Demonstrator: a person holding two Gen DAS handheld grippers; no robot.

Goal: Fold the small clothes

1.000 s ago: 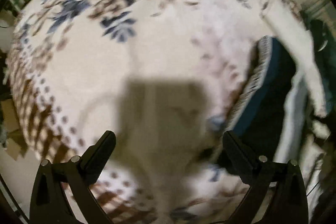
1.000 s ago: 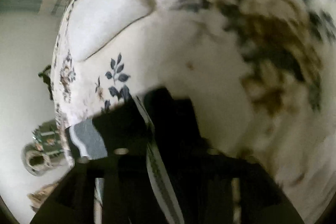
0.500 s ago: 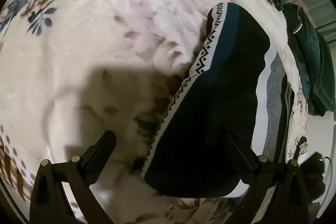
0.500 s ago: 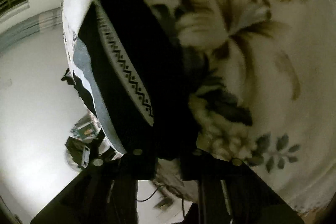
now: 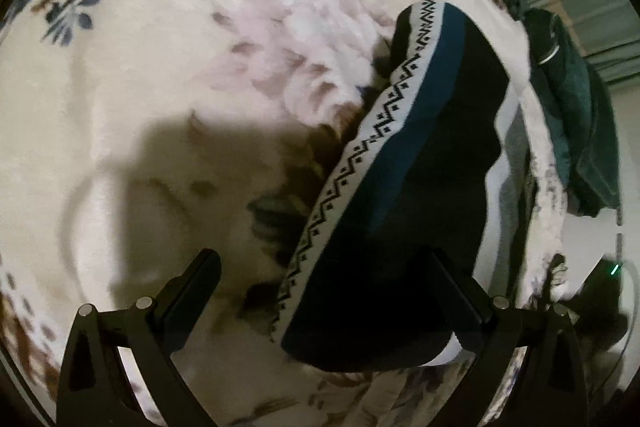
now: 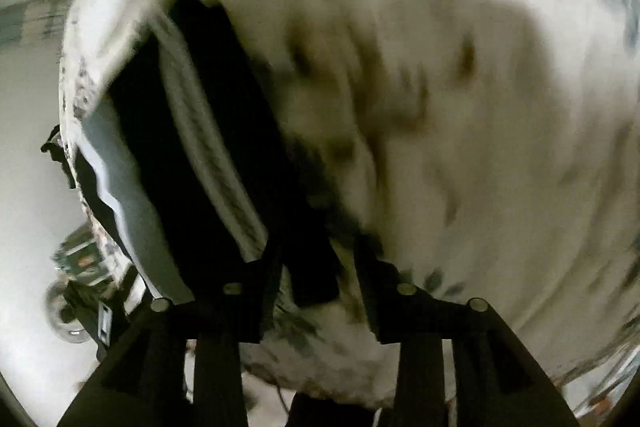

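Observation:
A small dark garment with a teal band and a white zigzag-patterned strip lies folded on the floral blanket. My left gripper is open above the blanket, its right finger over the garment's near end. In the blurred right wrist view the same garment lies left of centre. My right gripper is open, its fingers apart with the garment's corner lying between them, not clamped.
A dark green garment hangs past the bed's far right edge. The bed edge runs along the right in the left view. A floor with dark objects shows at the left in the right view.
My right gripper has opened and let go of the dark garment, which now lies on the blanket. My left gripper has swung right toward the garment and stays open.

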